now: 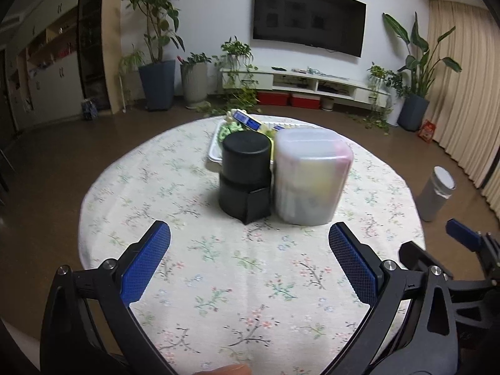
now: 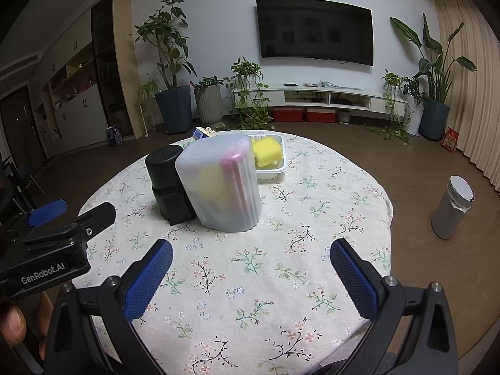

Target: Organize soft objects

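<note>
A translucent lidded plastic container [image 1: 309, 175] holding yellow and pink soft items stands mid-table, also in the right wrist view [image 2: 223, 184]. A black cylindrical container [image 1: 245, 176] stands touching its left side [image 2: 167, 181]. Behind them a white tray [image 2: 275, 168] holds a yellow sponge [image 2: 267, 150] and other small items [image 1: 242, 122]. My left gripper [image 1: 250, 262] is open and empty over the near table. My right gripper [image 2: 251, 276] is open and empty, to the right of the left one [image 2: 56, 237].
The round table has a floral cloth [image 2: 281, 250]. A grey cylindrical bin [image 2: 453, 207] stands on the floor at the right. Potted plants, a TV [image 2: 315, 31] and a low cabinet line the far wall.
</note>
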A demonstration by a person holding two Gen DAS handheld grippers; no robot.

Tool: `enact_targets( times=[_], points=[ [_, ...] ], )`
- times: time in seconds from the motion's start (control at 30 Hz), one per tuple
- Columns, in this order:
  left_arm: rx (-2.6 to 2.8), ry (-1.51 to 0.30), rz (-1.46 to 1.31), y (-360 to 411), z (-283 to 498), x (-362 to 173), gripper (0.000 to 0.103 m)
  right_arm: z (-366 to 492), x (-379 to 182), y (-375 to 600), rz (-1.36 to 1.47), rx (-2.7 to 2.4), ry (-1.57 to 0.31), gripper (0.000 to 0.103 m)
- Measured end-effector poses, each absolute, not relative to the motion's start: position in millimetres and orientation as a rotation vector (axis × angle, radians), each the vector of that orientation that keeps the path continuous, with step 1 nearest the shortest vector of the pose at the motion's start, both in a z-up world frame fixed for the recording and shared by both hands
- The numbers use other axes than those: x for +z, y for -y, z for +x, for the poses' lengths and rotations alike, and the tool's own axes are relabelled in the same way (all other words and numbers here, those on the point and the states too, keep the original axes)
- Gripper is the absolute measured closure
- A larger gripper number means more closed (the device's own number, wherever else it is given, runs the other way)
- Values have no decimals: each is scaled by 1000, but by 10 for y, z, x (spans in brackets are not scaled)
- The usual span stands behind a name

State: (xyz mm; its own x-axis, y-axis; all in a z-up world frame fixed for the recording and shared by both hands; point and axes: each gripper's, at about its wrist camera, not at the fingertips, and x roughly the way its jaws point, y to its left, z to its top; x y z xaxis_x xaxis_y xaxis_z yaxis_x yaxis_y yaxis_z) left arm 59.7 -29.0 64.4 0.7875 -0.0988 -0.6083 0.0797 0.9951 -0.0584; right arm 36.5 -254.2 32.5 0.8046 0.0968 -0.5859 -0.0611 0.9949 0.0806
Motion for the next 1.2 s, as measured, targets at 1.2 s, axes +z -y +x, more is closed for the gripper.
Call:
enact_targets(
  times=[1.2],
  points=[
    [-41, -688, -7, 355, 677, 540, 0, 454, 258, 2505, 23, 14, -648, 0]
  ],
)
